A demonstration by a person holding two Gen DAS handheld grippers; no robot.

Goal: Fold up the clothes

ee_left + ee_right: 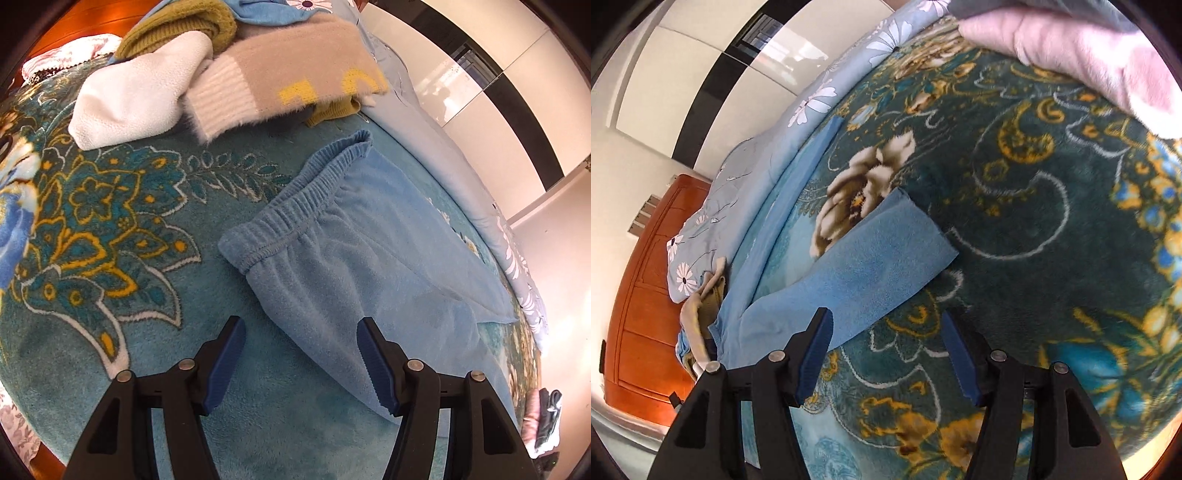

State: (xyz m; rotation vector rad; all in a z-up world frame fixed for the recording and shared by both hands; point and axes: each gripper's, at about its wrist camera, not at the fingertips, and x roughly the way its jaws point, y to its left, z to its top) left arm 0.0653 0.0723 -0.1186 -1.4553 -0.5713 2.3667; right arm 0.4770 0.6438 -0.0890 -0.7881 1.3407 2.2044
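**Blue trousers flat on bed, both tongs spread**

Bed blanket point(110, 236), teal floral plush, carried everything. Blue fleece trousers point(369, 251) lay spread out along the bed's far edge, beside a daisy-print duvet point(406, 110), elastic waistband point(295, 206) toward the pile of unfolded clothes point(221, 74).

Left tongs point(301, 363) were spread, empty, hovering over the hip-side edge just below the waistband. Right tongs point(886, 354) were spread too, empty, near the closer leg's hem point(919, 225).

Judgement: both were lined up to pinch one leg's outer edge. Grip both fabric layers, lift evenly and lay leg on leg, seams matched.

Trousers looked soft, thick, lightly creased at the gathers; legs splayed apart, not stacked.
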